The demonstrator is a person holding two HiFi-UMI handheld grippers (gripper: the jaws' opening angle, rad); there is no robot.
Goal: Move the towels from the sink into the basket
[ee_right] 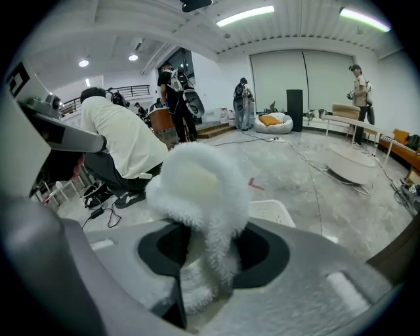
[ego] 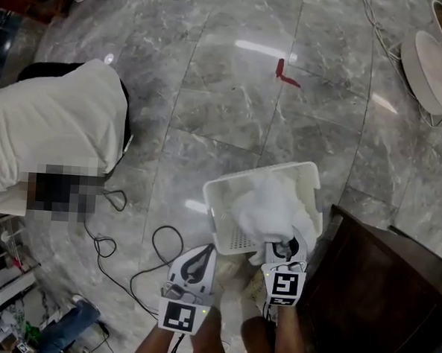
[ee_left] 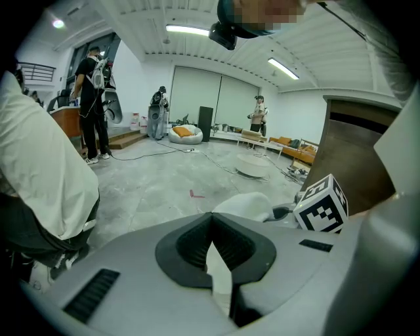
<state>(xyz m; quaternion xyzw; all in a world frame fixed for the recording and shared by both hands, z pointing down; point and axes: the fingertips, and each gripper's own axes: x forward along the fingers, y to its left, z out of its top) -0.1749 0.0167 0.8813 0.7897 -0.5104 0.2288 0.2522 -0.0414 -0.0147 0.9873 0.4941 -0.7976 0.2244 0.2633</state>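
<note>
Shaggy, fluffy white cloth towel (ee_right: 197,190); smooth white plastic basket (ego: 228,238) with perforated walls; glossy polished grey stone floor (ego: 233,98); matt dark wood-look cabinet (ego: 378,293)

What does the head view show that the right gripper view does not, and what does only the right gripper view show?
Only the head view: the person's forearms, the marker cube on the right hand-held gripper, and the whole white basket from above, with the fluffy white towel heaped inside. Only the right gripper view: the jaws closed on that towel, the ceiling lights, and people standing at the room's far end. Both: the towel, part of the basket, the crouching person in a white top, and the red mark on the floor.
</note>
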